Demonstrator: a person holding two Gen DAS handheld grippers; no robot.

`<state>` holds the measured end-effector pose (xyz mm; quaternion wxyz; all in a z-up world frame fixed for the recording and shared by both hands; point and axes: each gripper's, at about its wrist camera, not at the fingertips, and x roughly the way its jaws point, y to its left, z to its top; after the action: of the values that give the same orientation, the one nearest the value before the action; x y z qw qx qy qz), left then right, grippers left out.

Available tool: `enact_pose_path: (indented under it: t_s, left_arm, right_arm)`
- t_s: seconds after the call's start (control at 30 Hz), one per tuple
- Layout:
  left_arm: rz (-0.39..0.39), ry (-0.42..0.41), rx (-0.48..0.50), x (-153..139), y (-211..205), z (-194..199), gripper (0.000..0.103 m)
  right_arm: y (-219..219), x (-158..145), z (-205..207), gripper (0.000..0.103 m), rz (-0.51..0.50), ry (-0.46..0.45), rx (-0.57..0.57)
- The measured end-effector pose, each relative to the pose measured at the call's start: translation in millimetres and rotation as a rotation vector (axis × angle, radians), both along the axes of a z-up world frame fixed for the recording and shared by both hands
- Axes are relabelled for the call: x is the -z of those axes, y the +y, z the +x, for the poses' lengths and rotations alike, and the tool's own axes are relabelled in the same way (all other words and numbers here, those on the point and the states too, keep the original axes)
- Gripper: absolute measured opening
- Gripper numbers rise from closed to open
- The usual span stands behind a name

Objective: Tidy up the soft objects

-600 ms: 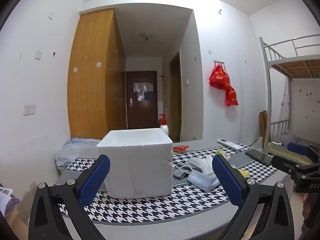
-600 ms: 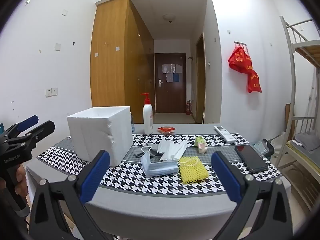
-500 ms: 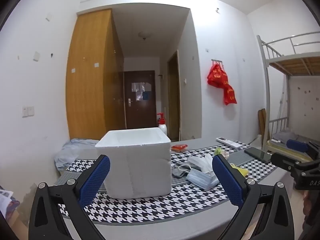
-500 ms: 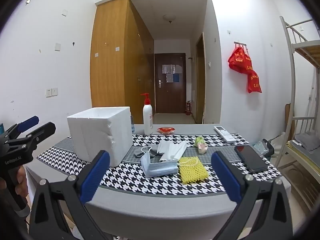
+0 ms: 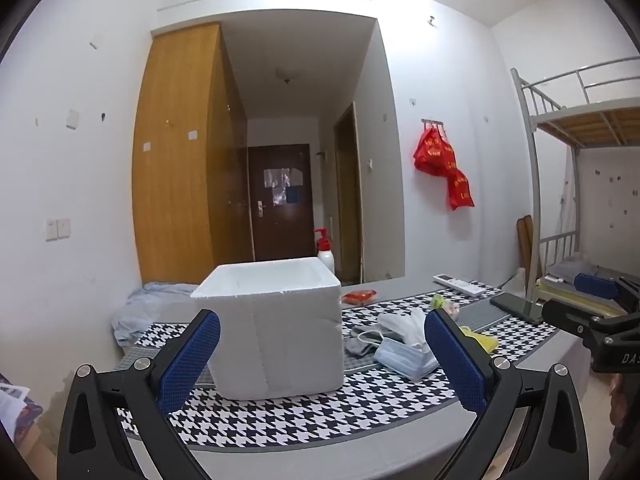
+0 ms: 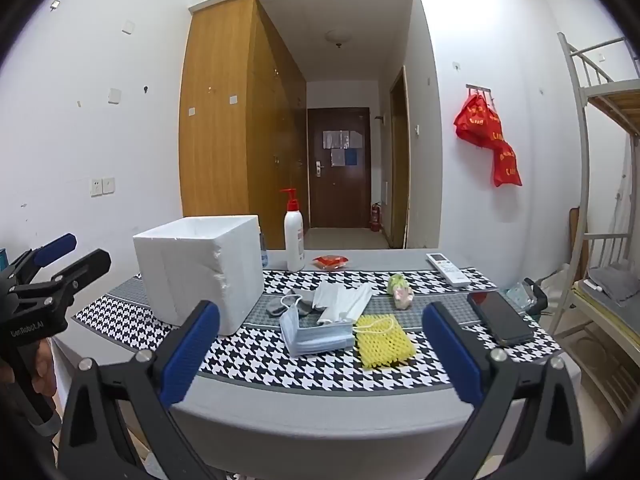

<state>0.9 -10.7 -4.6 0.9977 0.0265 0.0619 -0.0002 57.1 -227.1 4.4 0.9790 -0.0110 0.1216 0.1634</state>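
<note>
Masks, a yellow foam net and grey socks lay loose beside the open foam box, presumably their destination. You held both the left gripper and right gripper spread wide, empty, short of the table, ready to pick.

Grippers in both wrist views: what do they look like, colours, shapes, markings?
The left gripper and the right gripper look alike: black angular plastic frames with silver screws and long fingers faced with textured blue pads. White lettering marks each body, partly readable from the other view. A bare hand grips the left handle; no cables show.
</note>
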Motion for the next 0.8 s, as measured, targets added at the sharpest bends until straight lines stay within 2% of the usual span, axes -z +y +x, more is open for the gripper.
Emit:
enact_pose_path:
  t_s: [0.8]
  left_arm:
    - [-0.006,0.016,-0.002,-2.6,6.3,0.0,0.102]
  right_arm:
    - [-1.6,0.8,-1.0,0.102,-0.001,-0.001,0.007]
